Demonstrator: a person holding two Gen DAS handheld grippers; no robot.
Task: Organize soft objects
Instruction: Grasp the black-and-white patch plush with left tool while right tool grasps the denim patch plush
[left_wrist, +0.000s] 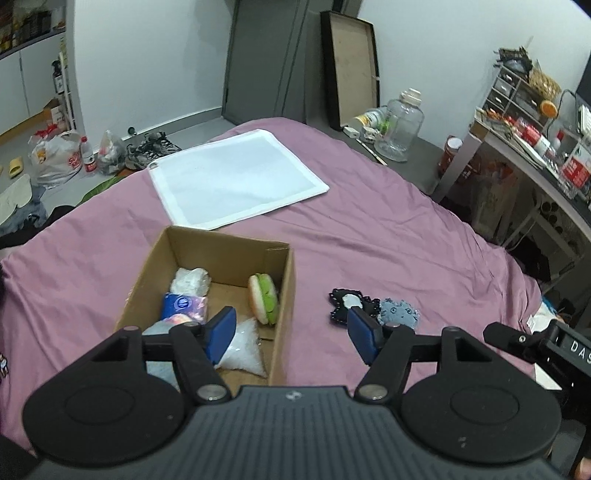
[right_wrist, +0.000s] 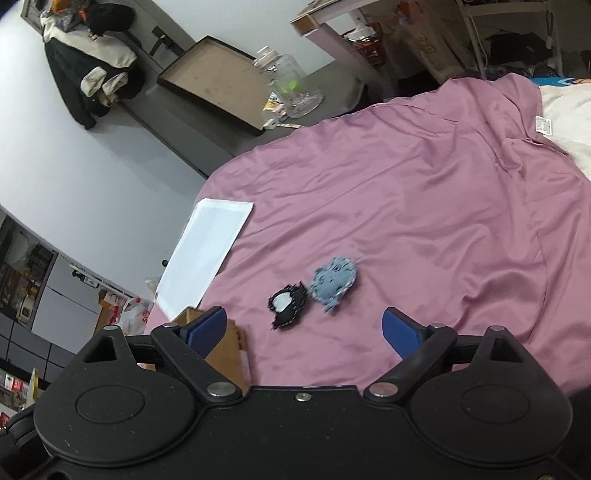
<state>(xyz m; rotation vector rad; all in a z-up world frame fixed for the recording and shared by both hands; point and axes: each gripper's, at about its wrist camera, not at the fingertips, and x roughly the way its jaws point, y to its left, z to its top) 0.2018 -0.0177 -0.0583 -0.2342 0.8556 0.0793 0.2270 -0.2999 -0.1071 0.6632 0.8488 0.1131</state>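
— How are the two tools held?
— The left tool is held spread wide with nothing between its blue pads, above the near right wall of the cardboard box. The right tool is likewise spread and empty, raised over the pink bedsheet.

— What is seen in the box?
— A plush burger is leaned against the right wall; a blue tissue pack, a white wad and a clear crinkled bag are laid along the left and near side.

— And outside it?
— A black-and-white plush and a blue fuzzy plush are laid touching on the sheet, just right of the box, ahead of the right tool. A white cloth is spread beyond the box.
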